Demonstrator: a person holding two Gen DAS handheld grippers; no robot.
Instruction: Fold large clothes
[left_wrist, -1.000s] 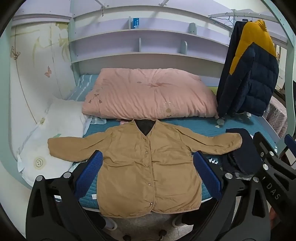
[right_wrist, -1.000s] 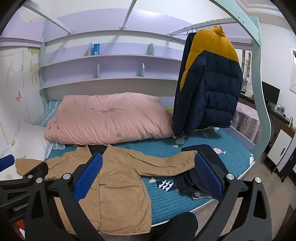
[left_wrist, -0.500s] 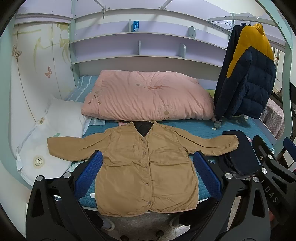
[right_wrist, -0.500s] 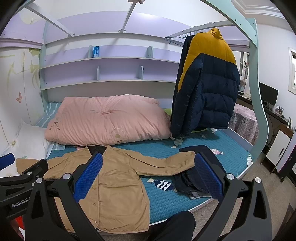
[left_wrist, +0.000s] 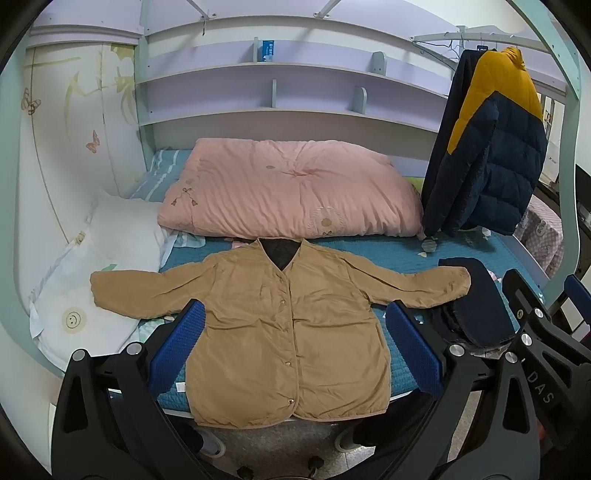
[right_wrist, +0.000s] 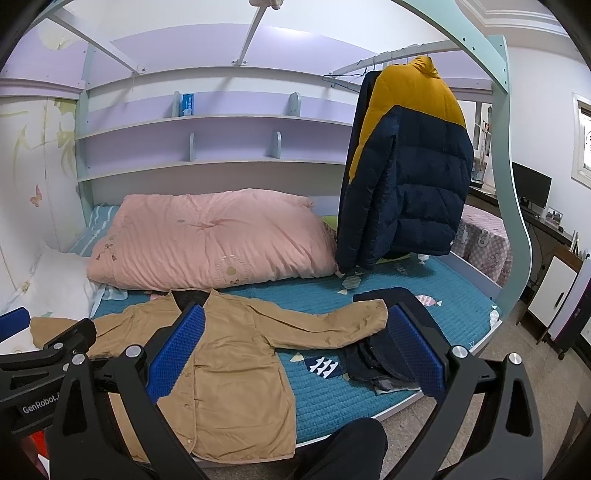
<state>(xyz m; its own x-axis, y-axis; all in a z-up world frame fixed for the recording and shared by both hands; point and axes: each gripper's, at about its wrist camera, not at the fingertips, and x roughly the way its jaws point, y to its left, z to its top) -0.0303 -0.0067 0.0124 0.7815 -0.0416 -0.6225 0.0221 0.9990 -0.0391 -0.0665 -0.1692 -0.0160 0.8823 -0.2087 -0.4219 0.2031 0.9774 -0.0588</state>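
A tan buttoned jacket (left_wrist: 291, 325) lies flat, front up, on the teal bedspread (left_wrist: 399, 251), both sleeves spread out, hem hanging over the bed's front edge. It also shows in the right wrist view (right_wrist: 229, 362). My left gripper (left_wrist: 295, 339) is open and empty, held back from the bed in front of the jacket. My right gripper (right_wrist: 295, 347) is open and empty, in front of the jacket's right sleeve. The right gripper also shows at the right edge of the left wrist view (left_wrist: 543, 332).
A folded dark garment (right_wrist: 384, 332) lies under the jacket's right cuff. A pink duvet (left_wrist: 291, 192) is at the back, a white pillow (left_wrist: 92, 280) on the left. A navy-and-yellow puffer jacket (right_wrist: 406, 177) hangs at the right. Shelves (left_wrist: 280, 92) line the wall.
Both grippers have risen and pulled back a little, so the jacket sits lower in both views. The jacket has not moved.
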